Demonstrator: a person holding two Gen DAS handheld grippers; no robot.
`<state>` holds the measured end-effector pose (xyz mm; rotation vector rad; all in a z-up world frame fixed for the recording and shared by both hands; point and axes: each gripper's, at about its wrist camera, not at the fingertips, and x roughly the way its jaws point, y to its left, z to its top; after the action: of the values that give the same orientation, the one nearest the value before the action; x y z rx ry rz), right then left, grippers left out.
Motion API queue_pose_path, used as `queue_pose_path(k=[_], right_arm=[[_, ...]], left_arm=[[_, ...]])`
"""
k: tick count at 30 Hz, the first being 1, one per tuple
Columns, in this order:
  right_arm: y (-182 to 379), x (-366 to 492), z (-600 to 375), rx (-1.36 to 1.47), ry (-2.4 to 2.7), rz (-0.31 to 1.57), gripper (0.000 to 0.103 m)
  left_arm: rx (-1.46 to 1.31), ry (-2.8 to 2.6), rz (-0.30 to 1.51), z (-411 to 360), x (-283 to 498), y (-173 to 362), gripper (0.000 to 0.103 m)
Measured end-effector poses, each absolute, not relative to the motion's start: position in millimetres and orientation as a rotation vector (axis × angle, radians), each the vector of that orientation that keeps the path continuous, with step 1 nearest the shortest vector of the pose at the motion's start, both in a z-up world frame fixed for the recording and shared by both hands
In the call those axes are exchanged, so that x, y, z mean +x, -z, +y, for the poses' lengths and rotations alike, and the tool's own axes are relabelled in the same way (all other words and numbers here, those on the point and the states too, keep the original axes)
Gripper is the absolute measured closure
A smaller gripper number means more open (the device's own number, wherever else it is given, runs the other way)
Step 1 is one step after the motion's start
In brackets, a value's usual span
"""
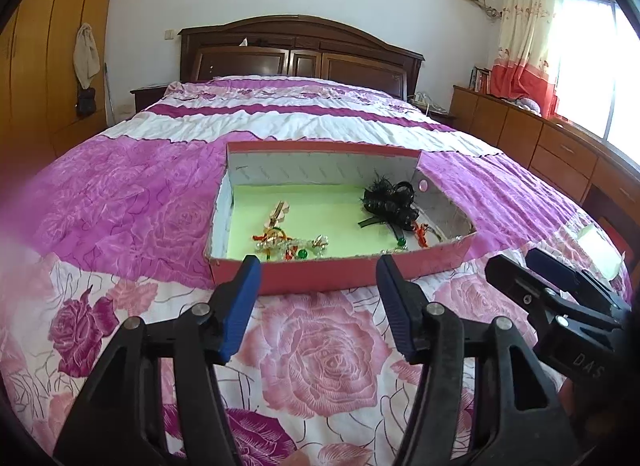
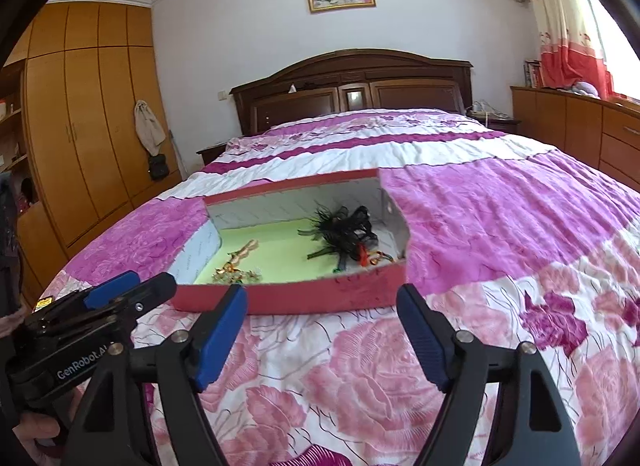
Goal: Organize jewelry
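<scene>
On a bed spread with a rose-patterned quilt [image 1: 320, 354], two hand-held grippers face a shallow red cardboard box [image 1: 332, 272] that lies crosswise in front of them, its long axis running left to right and its near wall just beyond the blue pads. The left gripper [image 1: 318, 270] has its jaws apart with nothing between them; the right gripper [image 2: 322, 298], seen in its own camera, likewise stands open and empty, spread a little wider.

Inside the box, on a pale green lining, the jewelry sits in two groups. A cluster of gold and crystal pieces with green beads [image 1: 290, 244], topped by a gold hair clip [image 1: 280, 211] pointing away toward the far wall, lies at the near left. A black feathered hair ornament [image 1: 390, 201] fills the right end, with a small orange-red piece [image 1: 420, 234] tucked beside it against the right wall.

The left gripper is lined up almost directly behind the gold cluster, which appears the nearer target for it. The black ornament lies ahead and slightly to the right of the right gripper's line, making that hand the likelier one for it. Either reach has to clear the near wall before dropping in.
</scene>
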<state>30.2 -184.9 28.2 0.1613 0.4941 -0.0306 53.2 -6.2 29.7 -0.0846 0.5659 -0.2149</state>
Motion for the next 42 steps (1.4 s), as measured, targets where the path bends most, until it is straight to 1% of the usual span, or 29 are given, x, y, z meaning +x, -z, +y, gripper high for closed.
queue_pose_path(k=[11, 42], right_arm=[[-7, 24, -187, 0.178, 0.057, 0.532, 0.024], [-6, 21, -185, 0.179, 0.060, 0.524, 0.024]], left_arm=[[-0.087, 0.190, 0.589, -8, 52, -20, 0.050], [-0.080, 0.179, 0.598, -6, 52, -17, 0.051]])
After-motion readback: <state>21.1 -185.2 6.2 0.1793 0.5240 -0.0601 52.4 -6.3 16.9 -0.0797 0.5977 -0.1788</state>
